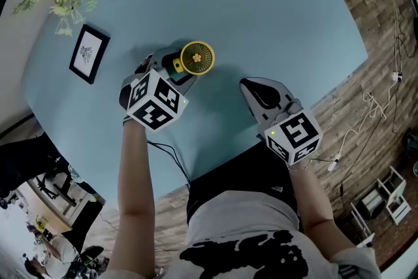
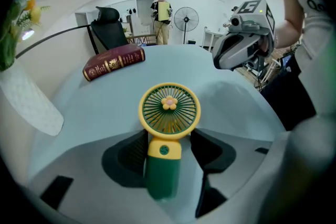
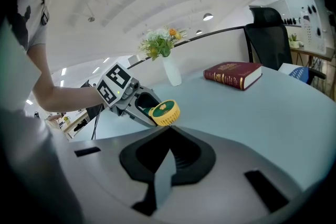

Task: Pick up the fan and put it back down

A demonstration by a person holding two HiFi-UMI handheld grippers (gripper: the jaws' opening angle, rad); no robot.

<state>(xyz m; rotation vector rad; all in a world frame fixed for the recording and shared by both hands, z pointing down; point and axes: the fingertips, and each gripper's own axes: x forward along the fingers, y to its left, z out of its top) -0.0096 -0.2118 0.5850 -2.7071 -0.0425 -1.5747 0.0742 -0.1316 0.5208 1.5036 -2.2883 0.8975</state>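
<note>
Here: left gripper (image 1: 168, 68) clamped on green handle (image 2: 161, 176) of small yellow-and-green plastic handheld fan (image 1: 196, 58), low at pale-blue round worktop (image 1: 281, 23); right gripper (image 1: 247, 85) shut, empty. Grasp apparently done; lift and set-down remain.

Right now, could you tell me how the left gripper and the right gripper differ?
The left gripper is shut on the fan, at its green handle; the right gripper is shut on nothing, jaws together. The left gripper is near the picture frame; the right gripper is nearer the table edge. Both hover over the blue table.
</note>
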